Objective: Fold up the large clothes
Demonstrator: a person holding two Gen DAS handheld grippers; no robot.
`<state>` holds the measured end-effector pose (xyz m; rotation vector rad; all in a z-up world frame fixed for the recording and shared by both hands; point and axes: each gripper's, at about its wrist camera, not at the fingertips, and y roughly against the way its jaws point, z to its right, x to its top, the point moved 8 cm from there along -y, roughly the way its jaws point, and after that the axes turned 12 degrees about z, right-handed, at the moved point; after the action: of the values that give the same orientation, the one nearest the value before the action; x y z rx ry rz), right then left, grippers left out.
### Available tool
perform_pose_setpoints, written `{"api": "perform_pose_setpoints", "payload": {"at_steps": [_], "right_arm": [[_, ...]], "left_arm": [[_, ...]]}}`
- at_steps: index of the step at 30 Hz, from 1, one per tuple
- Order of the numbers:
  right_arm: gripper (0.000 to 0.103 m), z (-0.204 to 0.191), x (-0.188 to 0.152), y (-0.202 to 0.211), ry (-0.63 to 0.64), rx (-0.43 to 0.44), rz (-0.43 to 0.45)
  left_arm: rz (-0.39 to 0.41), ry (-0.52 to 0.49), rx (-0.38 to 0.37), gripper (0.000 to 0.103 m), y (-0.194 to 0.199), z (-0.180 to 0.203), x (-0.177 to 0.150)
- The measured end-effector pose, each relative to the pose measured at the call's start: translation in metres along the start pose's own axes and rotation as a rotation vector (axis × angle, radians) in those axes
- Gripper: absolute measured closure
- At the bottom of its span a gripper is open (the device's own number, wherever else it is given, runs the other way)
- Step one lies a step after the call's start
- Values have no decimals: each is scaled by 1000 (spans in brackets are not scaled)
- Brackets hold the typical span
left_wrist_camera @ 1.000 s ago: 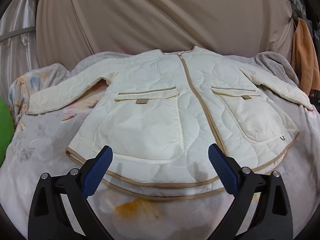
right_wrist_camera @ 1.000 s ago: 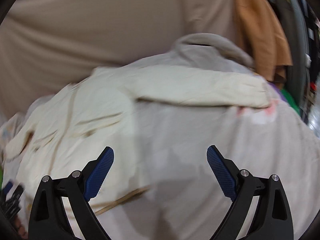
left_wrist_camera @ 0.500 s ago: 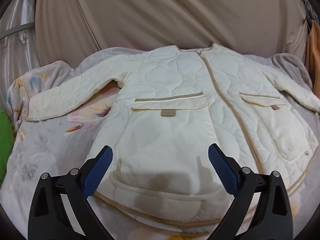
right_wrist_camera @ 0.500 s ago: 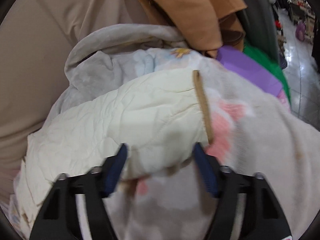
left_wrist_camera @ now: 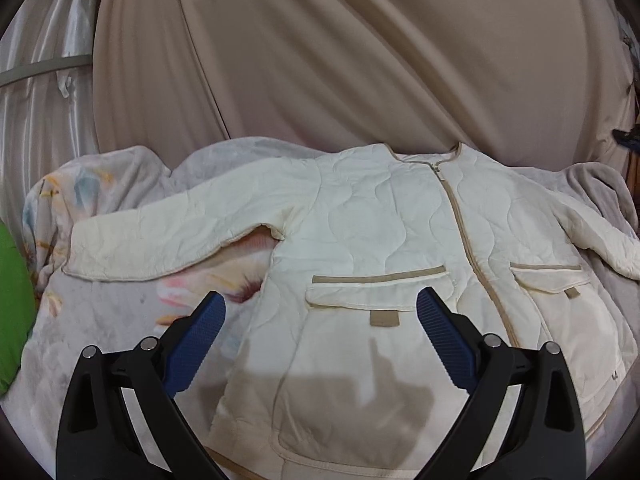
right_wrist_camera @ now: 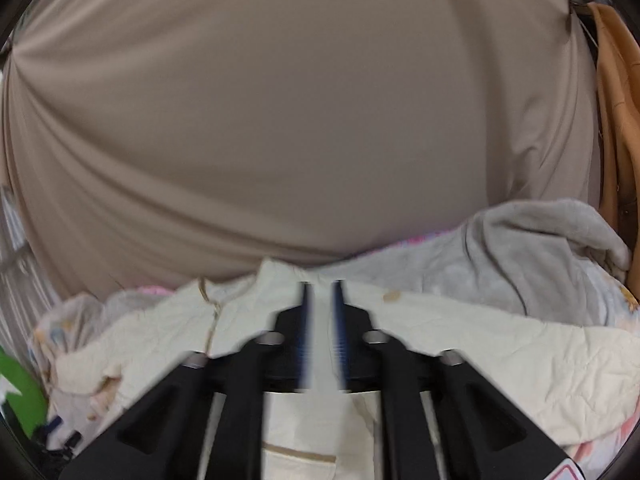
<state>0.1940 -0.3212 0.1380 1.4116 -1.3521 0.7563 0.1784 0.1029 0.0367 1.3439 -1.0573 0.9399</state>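
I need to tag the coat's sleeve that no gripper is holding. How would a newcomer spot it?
Start at the cream quilted jacket spread on the grey floral blanket. The sleeve stretches flat toward the green cushion. Unlike the other sleeve, it lies untouched, cuff edged in tan piping.

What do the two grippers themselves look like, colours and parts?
Both match: the left gripper and the right gripper have matte black angular frames with triangular cut-outs, silver pivot bolts, and jaws faced with ribbed blue pads. No cables or sleeves show.
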Motion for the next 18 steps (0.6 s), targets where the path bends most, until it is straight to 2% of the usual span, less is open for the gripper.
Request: {"api": "perform_pose_setpoints", "payload": {"at_steps": [1, 2, 5, 8, 11, 12, 16, 17, 18], "right_arm": [[48, 7, -13, -1, 15, -46, -15], [45, 19, -25, 1, 27, -91, -24], [44, 88, -64, 16, 51, -300, -80], [41, 187, -88, 46, 60, -602, -139], [38, 256, -93, 81, 27, -768, -165], [34, 276, -95, 90, -30, -780, -170], [32, 336, -114, 104, -268, -771, -215], [38, 344, -122, 100, -316, -745, -226], [59, 348, -130, 97, -368, -707, -230]], "left_arm": [[-1, -7, -3, 8, 1, -1, -2], [-6, -13, -10, 8, 1, -2, -4], [-34, -27, -33, 8, -3, -1, -17], [-51, -41, -52, 8, -9, 5, -26], [-57, -62, -78, 8, -11, 18, -32], [-57, -72, -86, 8, -11, 24, -33], [-60, -86, -116, 8, -9, 39, -34], [-60, -88, -120, 8, -8, 41, -34], [-59, -90, -119, 8, -7, 41, -34]]}}
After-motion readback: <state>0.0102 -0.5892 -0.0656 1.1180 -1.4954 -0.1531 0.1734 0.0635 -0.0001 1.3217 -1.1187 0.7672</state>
